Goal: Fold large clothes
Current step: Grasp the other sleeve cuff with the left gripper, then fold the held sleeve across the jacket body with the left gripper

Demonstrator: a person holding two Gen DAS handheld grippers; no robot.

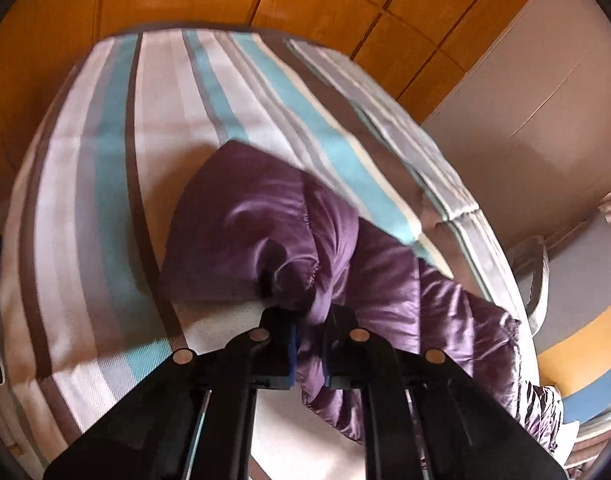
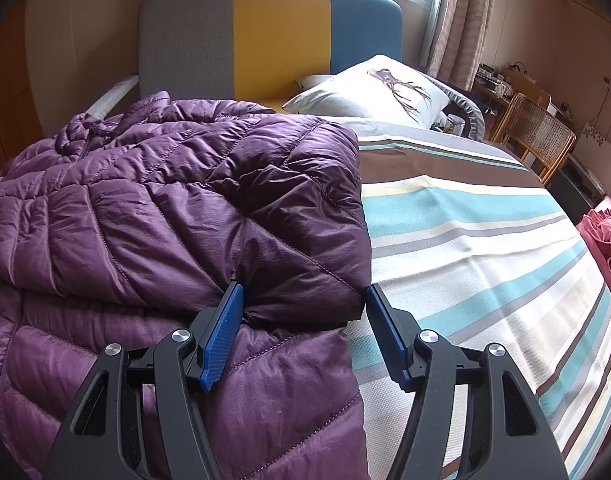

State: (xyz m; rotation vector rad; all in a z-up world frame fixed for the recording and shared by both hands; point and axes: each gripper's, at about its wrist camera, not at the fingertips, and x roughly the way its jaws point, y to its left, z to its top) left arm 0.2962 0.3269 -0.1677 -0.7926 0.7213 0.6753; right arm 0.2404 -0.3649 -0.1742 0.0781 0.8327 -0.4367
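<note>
A purple quilted down jacket [image 2: 153, 216] lies on the striped bedspread [image 2: 485, 248]. In the right wrist view a folded-over flap lies on top of the body. My right gripper [image 2: 303, 300] is open, its blue pads on either side of the flap's near corner, not closed on it. In the left wrist view my left gripper [image 1: 309, 332] is shut on a bunched fold of the jacket [image 1: 257, 232] and holds it above the bedspread [image 1: 105, 200]; the cloth hangs down between the fingers.
A headboard in grey, yellow and blue [image 2: 273, 36] and a white pillow with a deer print [image 2: 377, 88] lie beyond the jacket. A wicker chair [image 2: 533, 128] and a red garment [image 2: 609, 240] stand right of the bed. Wooden wardrobe doors [image 1: 313, 0] rise behind.
</note>
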